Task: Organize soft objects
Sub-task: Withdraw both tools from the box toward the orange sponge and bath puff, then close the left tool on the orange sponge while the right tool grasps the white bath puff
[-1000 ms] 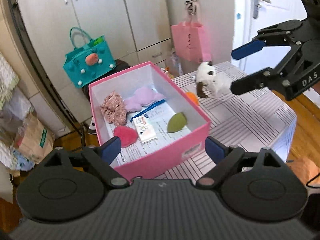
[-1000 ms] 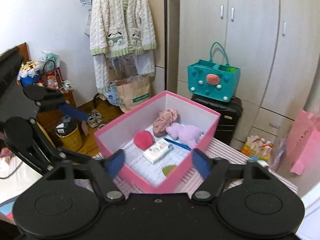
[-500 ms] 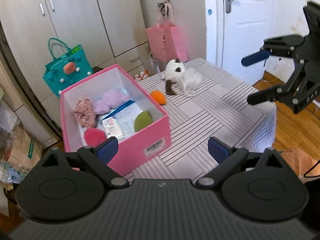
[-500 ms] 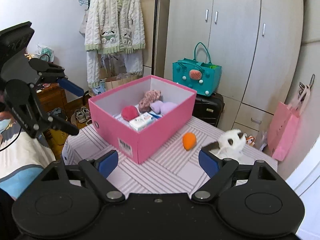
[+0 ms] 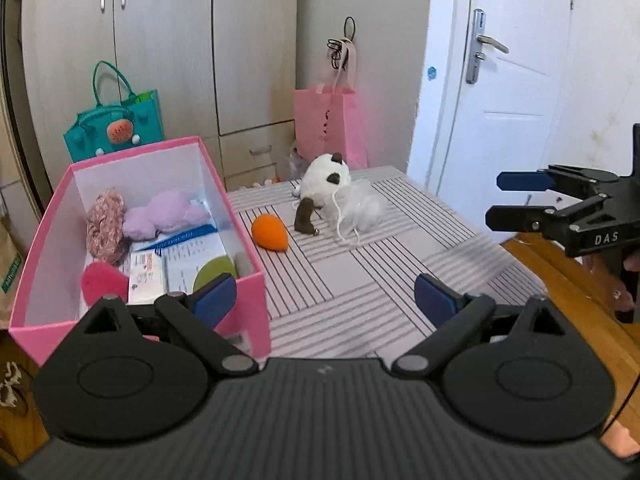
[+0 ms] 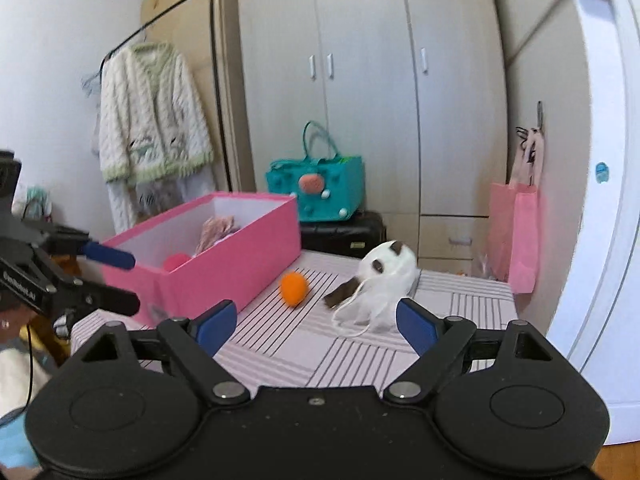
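Observation:
A pink box (image 5: 248, 248) (image 6: 248, 264) stands on the striped table (image 5: 360, 280) (image 6: 360, 352) and holds a scrunchie (image 5: 106, 220), a lilac plush (image 5: 160, 212), a red sponge (image 5: 102, 282), a green sponge (image 5: 214, 270) and a tissue pack (image 5: 146, 282). On the cloth beside it lie an orange sponge (image 5: 270, 232) (image 6: 294, 288), a white and brown plush cat (image 5: 324, 184) (image 6: 384, 268) and a white mesh pouf with cord (image 5: 364, 208) (image 6: 368, 312). My left gripper (image 5: 324, 300) (image 6: 120, 280) is open and empty at the box's near corner. My right gripper (image 6: 312, 322) (image 5: 502, 198) is open and empty, short of the cat.
A teal bag (image 5: 116, 132) (image 6: 320, 188) sits on a black suitcase (image 6: 344, 232) behind the box. A pink paper bag (image 5: 328, 124) (image 6: 516, 232) hangs on the wardrobe. A white door (image 5: 508, 80) is at the right. A cardigan (image 6: 152, 136) hangs on a rack.
Both grippers have sunk and swung right, away from the box towards the loose things on the cloth. Both stay open and empty. No object has moved.

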Tool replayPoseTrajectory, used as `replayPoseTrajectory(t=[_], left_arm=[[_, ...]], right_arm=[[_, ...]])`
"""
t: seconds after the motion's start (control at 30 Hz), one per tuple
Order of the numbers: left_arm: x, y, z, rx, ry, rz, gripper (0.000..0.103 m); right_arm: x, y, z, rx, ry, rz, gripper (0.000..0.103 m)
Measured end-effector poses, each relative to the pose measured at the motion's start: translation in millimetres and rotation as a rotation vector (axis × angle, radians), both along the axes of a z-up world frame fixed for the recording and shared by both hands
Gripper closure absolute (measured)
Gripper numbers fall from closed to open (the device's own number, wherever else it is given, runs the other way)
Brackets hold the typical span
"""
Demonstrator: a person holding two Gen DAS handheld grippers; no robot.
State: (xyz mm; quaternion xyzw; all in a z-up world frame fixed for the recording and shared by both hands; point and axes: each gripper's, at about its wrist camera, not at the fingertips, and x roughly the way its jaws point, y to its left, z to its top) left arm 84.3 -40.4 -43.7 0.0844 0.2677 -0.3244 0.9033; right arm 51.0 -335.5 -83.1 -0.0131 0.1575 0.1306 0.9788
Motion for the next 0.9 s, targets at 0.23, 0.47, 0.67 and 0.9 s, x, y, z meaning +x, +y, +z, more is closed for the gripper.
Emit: replayPoseTrajectory(t=[0.23,0.47,0.67,0.9], left_arm=[[-2.9,-35.4,-4.1,-0.02,-0.058,0.017,0.008],[13.7,-69.2,-15.6,-0.027,-0.096,0.081,0.009],[31.1,-100.5,-24.5,0.02,-0.185,0.144,0.01],[74.5,-123.9,-33.7,0.062,-0.123,0.193,0.02]], right_arm=[[31.9,-25.0,-13.9,0.049,0.038,-0.051,0.013],[50.7,-22.4,-22.0,0.022,0.047,0.008,0.013],[79.1,-17.2,-29.1,-0.077,0.073,0.001,0.013],[130.2,-37.9,-47.8,-0.118,0.12,-0.027,0.013]])
